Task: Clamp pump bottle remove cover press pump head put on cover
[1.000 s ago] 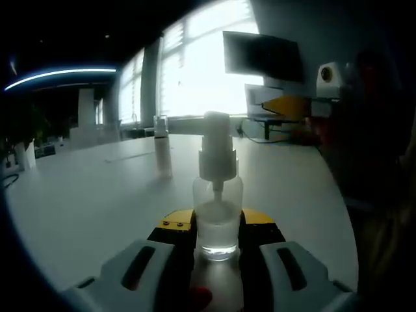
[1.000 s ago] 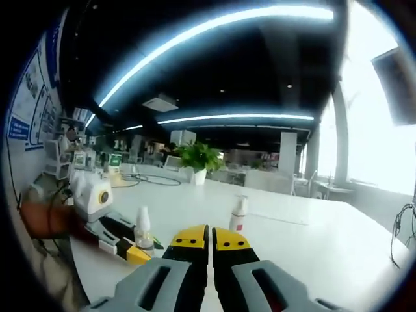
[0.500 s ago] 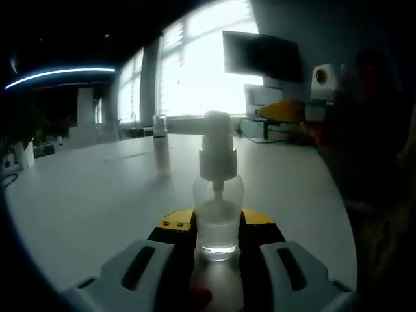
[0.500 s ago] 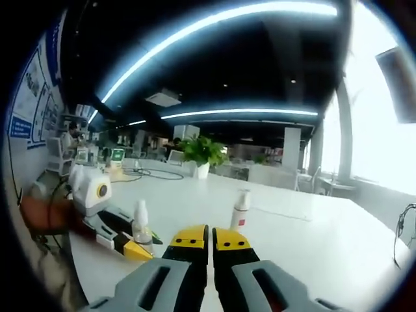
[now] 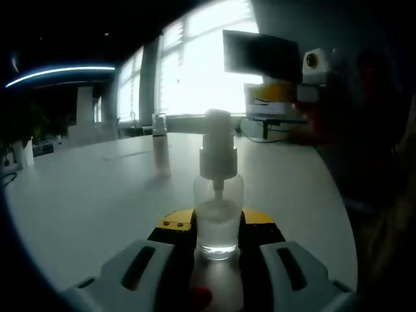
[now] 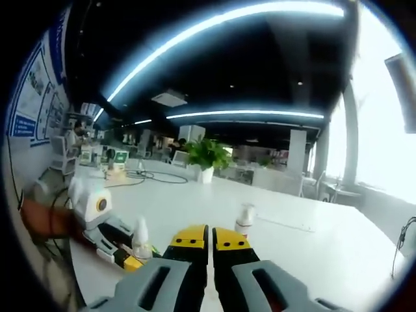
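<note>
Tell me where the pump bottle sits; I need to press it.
In the left gripper view, the pump bottle stands upright, clamped in the left gripper on the white table.

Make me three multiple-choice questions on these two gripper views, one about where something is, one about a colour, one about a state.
1. Where is the pump bottle?
A. between the left gripper's jaws
B. lying on the table
C. beside the plant

2. What colour are the right gripper's jaw tips?
A. red
B. yellow
C. green

3. How do the right gripper's jaws stand?
A. wide open
B. closed on a cap
C. closed, nothing between them

Answers: 1 A, the jaws press the bottle's sides. 2 B, both tips are yellow. 3 C, the tips meet with nothing between them.
</note>
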A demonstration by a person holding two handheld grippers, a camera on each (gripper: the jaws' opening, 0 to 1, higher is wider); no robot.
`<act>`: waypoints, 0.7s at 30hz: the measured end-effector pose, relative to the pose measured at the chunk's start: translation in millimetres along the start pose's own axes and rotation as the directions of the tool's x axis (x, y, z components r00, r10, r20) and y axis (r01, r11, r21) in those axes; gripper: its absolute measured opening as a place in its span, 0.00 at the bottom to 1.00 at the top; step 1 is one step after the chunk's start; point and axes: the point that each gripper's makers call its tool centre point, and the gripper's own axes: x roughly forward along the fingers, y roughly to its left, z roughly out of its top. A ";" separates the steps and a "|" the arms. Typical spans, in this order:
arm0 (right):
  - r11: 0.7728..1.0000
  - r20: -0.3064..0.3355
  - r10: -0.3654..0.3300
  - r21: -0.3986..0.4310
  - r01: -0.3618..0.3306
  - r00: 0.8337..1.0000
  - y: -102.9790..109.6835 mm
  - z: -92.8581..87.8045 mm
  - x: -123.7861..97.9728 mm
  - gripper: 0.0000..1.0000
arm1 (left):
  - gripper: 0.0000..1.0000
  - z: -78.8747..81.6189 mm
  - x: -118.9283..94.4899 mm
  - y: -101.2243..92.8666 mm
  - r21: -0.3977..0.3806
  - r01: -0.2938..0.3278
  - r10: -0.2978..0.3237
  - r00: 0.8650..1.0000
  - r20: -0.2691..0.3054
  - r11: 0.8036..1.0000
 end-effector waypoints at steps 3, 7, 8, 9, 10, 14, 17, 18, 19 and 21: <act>1.000 0.001 0.015 -0.002 -0.015 1.000 6.7 5.4 0.3 0.00 | 0.16 -0.1 0.2 0.2 -0.003 0.001 -0.001 1.000 0.000 1.000; 0.999 -0.017 0.035 -0.013 -0.035 0.999 10.0 10.5 2.5 0.00 | 0.16 -0.2 0.3 0.2 -0.005 0.002 -0.002 1.000 -0.001 1.000; 0.999 -0.030 0.035 -0.021 -0.035 0.999 10.3 11.1 2.9 0.00 | 0.16 -0.2 0.3 0.1 -0.005 0.003 -0.003 1.000 -0.001 1.000; 0.999 -0.042 0.035 -0.025 -0.036 0.999 10.3 11.8 3.4 0.00 | 0.16 -0.3 0.3 0.2 -0.007 0.003 -0.003 1.000 -0.001 1.000; 0.998 -0.055 0.037 -0.039 -0.040 0.998 10.8 12.4 3.5 0.00 | 0.16 -0.4 0.4 0.5 -0.008 0.001 -0.001 1.000 -0.002 1.000; 0.994 -0.087 0.066 -0.081 -0.073 0.994 15.9 21.5 4.9 0.00 | 0.16 -0.3 0.7 0.1 -0.012 0.000 0.000 1.000 -0.004 1.000; 0.988 -0.117 0.088 -0.120 -0.102 0.989 20.2 25.9 7.4 0.00 | 0.16 0.1 1.2 -0.5 -0.019 0.005 -0.005 1.000 -0.005 1.000; 0.987 -0.122 0.090 -0.124 -0.105 0.988 21.2 26.8 7.9 0.00 | 0.16 0.0 1.4 -0.6 -0.020 0.006 -0.006 1.000 -0.005 1.000; 0.984 -0.131 0.102 -0.135 -0.119 0.986 23.7 27.5 8.8 0.00 | 0.16 0.0 1.4 -1.0 -0.020 0.007 -0.007 1.000 -0.005 1.000; 0.982 -0.146 0.123 -0.128 -0.142 0.982 26.6 28.1 11.6 0.00 | 0.16 0.0 1.4 -1.3 -0.023 0.009 -0.009 1.000 -0.005 1.000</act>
